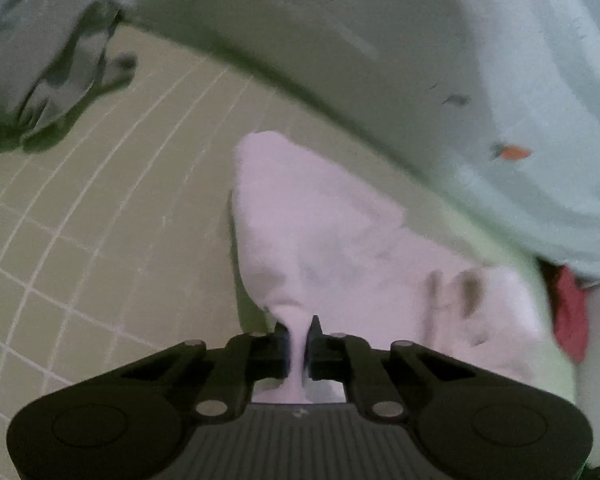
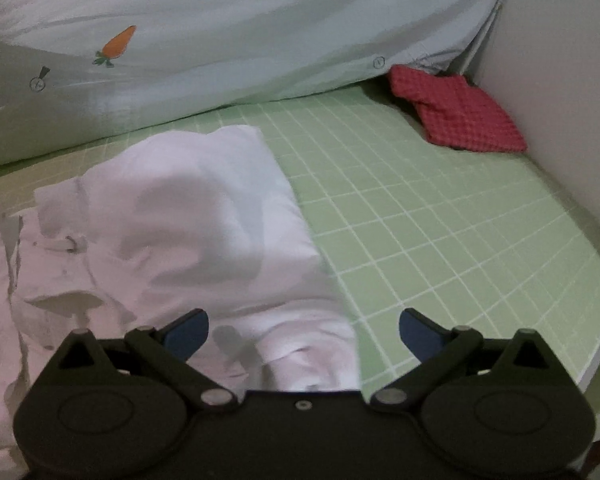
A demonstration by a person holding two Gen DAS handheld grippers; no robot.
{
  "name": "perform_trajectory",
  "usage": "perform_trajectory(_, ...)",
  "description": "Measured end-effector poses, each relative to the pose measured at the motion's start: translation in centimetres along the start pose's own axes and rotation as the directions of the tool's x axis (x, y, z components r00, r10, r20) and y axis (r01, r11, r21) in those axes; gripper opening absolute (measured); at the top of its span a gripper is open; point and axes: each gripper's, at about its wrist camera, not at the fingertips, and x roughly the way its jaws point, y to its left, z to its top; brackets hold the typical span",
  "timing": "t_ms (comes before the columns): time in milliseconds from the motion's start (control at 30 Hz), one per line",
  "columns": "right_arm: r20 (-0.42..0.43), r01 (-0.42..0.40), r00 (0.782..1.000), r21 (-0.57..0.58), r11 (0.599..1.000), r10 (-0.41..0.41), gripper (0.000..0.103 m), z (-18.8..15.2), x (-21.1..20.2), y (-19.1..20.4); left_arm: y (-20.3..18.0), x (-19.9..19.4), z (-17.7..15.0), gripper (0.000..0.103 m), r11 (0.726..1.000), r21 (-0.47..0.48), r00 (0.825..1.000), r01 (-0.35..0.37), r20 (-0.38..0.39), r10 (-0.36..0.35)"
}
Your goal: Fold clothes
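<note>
While left hand-held gripper (image 1: pixel 299 340) pinches white garment (image 1: pixel 320 232), right hand-held gripper (image 2: pixel 303 330) gapes, no legible writing.

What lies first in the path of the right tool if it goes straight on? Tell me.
The right tool, jaws open, points down at the white garment just ahead. It would likely meet that cloth first, near its right edge; depth is hard to judge.

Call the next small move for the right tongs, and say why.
Probably close the right tongs on the near edge of the white garment. The left tongs are already shut on a pinch of it, while the right ones hang open above the cloth with nothing between the fingers. Folding likely needs both corners held.
</note>
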Motion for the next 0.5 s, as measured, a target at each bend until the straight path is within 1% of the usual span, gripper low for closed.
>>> perform_trajectory(100, 0.008, -0.033, 0.999, 0.013, 0.999, 0.033, 0.103, 0.6, 0.6, -2.3, -4.7, -1.5, -0.6, 0.007, 0.998, 0.048, 0.997, 0.036, 0.06, -0.039)
perform_trajectory(167, 0.017, -0.053, 0.998, 0.02, 0.998, 0.053, 0.103, 1.2, 1.0, -4.0, -8.3, -1.9, -1.5, 0.006, 0.995, 0.07, 0.993, 0.071, 0.085, -0.077)
perform_trajectory(233, 0.025, -0.072, 0.997, 0.025, 0.997, 0.072, 0.103, 1.8, 1.5, -5.8, -11.9, -1.8, -2.7, 0.006, 0.99, 0.094, 0.989, 0.109, 0.094, -0.118)
perform_trajectory(333, 0.027, -0.106, 0.994, 0.041, 0.994, 0.105, 0.103, 2.4, 2.1, -8.5, -17.0, 0.0, -5.0, 0.006, 0.981, 0.118, 0.983, 0.155, 0.08, -0.165)
perform_trajectory(367, 0.024, -0.12, 0.993, 0.046, 0.992, 0.119, 0.103, 2.5, 2.4, -9.5, -18.4, 0.9, -6.0, 0.007, 0.979, 0.125, 0.983, 0.158, 0.073, -0.168)
perform_trajectory(400, 0.02, -0.132, 0.991, 0.048, 0.99, 0.131, 0.103, 2.6, 2.6, -10.3, -19.5, 2.1, -7.0, 0.008, 0.982, 0.119, 0.986, 0.145, 0.062, -0.153)
perform_trajectory(433, 0.016, -0.14, 0.99, 0.044, 0.989, 0.14, 0.103, 2.6, 2.7, -10.9, -20.4, 3.5, -8.0, 0.008, 0.987, 0.102, 0.99, 0.124, 0.051, -0.129)
perform_trajectory(500, 0.007, -0.156, 0.988, 0.035, 0.987, 0.156, 0.103, 2.7, 3.0, -12.1, -22.0, 6.3, -9.9, 0.013, 0.995, 0.066, 0.997, 0.072, 0.02, -0.074)
